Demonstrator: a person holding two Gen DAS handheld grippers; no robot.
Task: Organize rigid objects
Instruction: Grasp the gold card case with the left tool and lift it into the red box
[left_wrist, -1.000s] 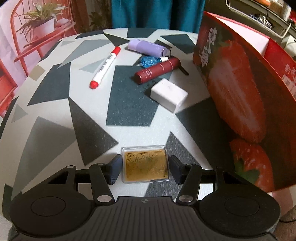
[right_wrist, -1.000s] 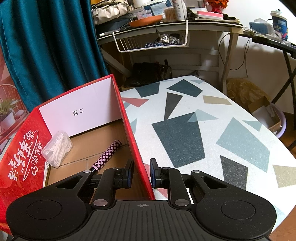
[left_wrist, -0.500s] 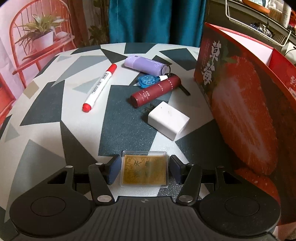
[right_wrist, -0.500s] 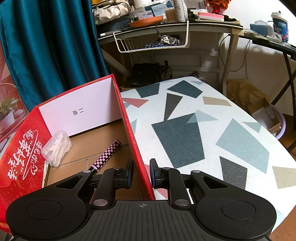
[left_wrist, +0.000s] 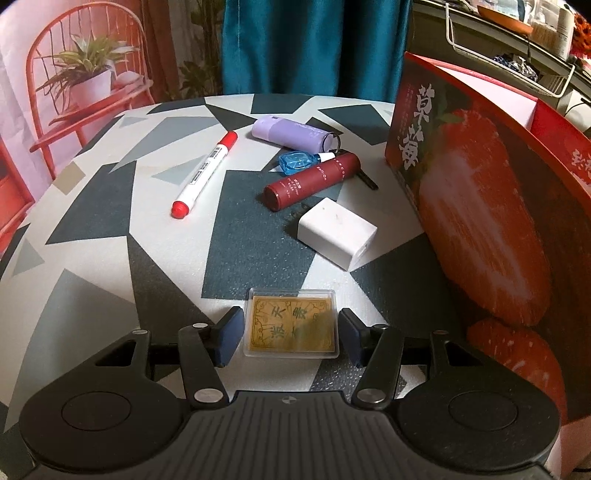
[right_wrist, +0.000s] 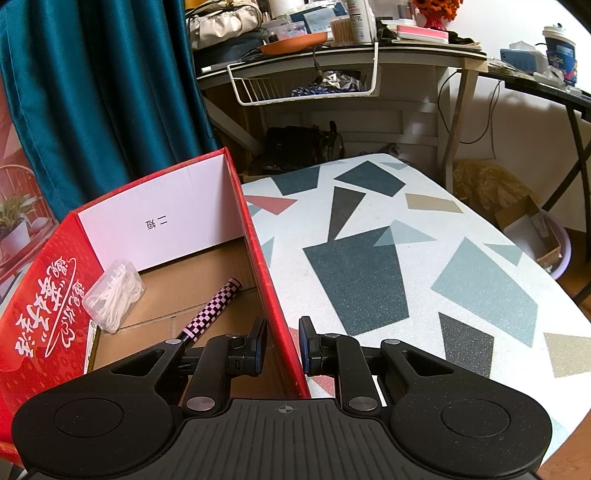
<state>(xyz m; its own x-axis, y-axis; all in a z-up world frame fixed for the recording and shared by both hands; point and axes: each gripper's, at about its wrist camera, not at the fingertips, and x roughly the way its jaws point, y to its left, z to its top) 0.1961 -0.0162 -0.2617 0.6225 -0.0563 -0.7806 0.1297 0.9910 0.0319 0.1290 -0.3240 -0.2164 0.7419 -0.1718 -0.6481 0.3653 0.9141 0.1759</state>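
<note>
My left gripper (left_wrist: 290, 332) is shut on a gold card in a clear case (left_wrist: 291, 323), held just above the patterned table (left_wrist: 110, 229). Beyond it lie a white block (left_wrist: 338, 236), a maroon tube (left_wrist: 312, 181), a small blue bottle (left_wrist: 295, 162), a lilac case with a key ring (left_wrist: 290, 133) and a red-capped marker (left_wrist: 205, 173). The red strawberry box (left_wrist: 480, 192) stands to the right. My right gripper (right_wrist: 282, 343) is shut on the box's red side wall (right_wrist: 258, 266). Inside the box (right_wrist: 166, 221) lie a checkered pen (right_wrist: 212, 310) and a clear case of white picks (right_wrist: 112, 299).
A teal curtain (left_wrist: 314, 44) and a red chair with a potted plant (left_wrist: 88, 85) stand behind the table. A cluttered desk with a white wire basket (right_wrist: 306, 85) lies past the table's far end. Open tabletop (right_wrist: 406, 266) stretches right of the box.
The left wrist view has tilted upward, so the table objects sit lower in the picture. The card has stayed between the left jaws. The right gripper has not moved.
</note>
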